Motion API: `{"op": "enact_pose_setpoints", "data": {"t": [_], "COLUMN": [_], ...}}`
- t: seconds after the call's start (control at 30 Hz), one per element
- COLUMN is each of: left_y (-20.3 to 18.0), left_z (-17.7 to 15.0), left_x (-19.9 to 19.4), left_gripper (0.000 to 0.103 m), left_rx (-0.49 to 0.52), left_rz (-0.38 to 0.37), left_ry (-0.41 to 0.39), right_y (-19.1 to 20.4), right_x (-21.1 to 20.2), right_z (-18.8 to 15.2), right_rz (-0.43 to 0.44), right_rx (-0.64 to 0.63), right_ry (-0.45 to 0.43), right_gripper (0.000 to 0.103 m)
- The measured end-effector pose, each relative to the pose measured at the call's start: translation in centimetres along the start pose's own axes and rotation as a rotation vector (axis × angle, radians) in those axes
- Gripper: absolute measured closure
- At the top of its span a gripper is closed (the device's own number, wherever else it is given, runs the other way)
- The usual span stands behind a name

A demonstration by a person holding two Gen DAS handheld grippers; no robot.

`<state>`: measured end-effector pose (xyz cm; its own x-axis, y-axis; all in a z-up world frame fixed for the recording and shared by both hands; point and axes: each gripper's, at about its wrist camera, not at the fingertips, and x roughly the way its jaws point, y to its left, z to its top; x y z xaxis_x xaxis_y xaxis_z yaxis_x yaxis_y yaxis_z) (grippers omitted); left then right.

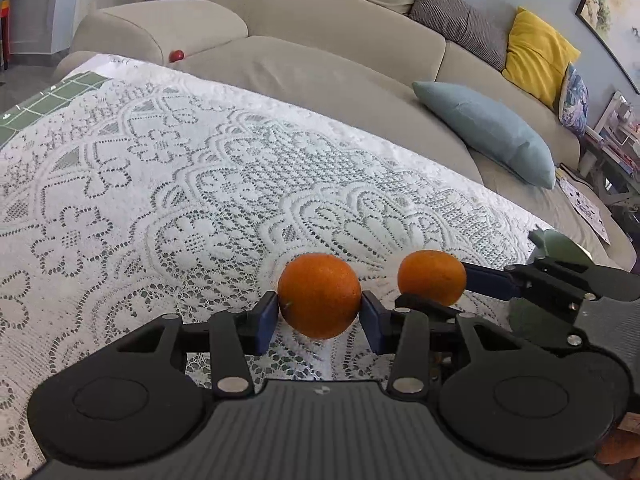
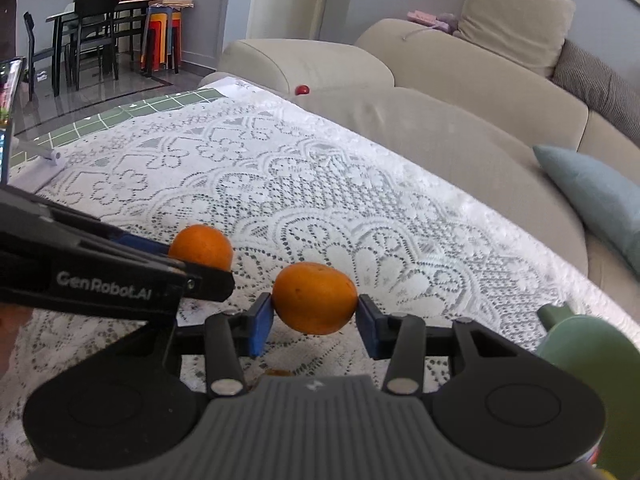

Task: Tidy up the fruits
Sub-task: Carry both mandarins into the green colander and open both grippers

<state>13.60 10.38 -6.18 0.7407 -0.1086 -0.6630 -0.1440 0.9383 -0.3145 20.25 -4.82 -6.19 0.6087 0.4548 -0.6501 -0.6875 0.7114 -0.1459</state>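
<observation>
My left gripper [image 1: 319,313] is shut on a round orange [image 1: 319,295], its blue pads pressing both sides, just above the white lace tablecloth [image 1: 200,184]. To its right, my right gripper [image 1: 440,292] grips a second, smaller orange [image 1: 432,277]. In the right wrist view, the right gripper [image 2: 315,311] is shut on its orange [image 2: 315,298], and the left gripper [image 2: 200,266] comes in from the left with its orange [image 2: 201,246]. The two fruits hang side by side, a little apart.
A green bowl [image 2: 580,344] stands at the table's right edge, also in the left wrist view as a green bowl [image 1: 556,240]. A beige sofa [image 1: 320,60] runs behind the table with a blue cushion [image 1: 488,132] and a small red ball [image 1: 176,55]. A dining table with chairs [image 2: 88,32] stands far left.
</observation>
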Motion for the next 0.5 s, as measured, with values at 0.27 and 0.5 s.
{"op": "enact_pose_setpoints", "data": {"t": [0.27,0.5], "left_y": [-1.9,-5.1], "left_z": [0.3,0.3], "left_x": [-2.1,-3.6], "left_gripper": [0.054,0.054], "left_rx": [0.032,0.081], "left_rz": [0.002,-0.022], "left_ry": [-0.033,-0.039], "right_y": [-1.8,-4.0], "right_x": [-4.4,-8.5], "right_z": [-0.2,-0.9], "right_rz": [-0.018,-0.042], "right_rx": [0.023,0.043], "right_ry": [-0.029,-0.073], "right_gripper": [0.061,0.061]}}
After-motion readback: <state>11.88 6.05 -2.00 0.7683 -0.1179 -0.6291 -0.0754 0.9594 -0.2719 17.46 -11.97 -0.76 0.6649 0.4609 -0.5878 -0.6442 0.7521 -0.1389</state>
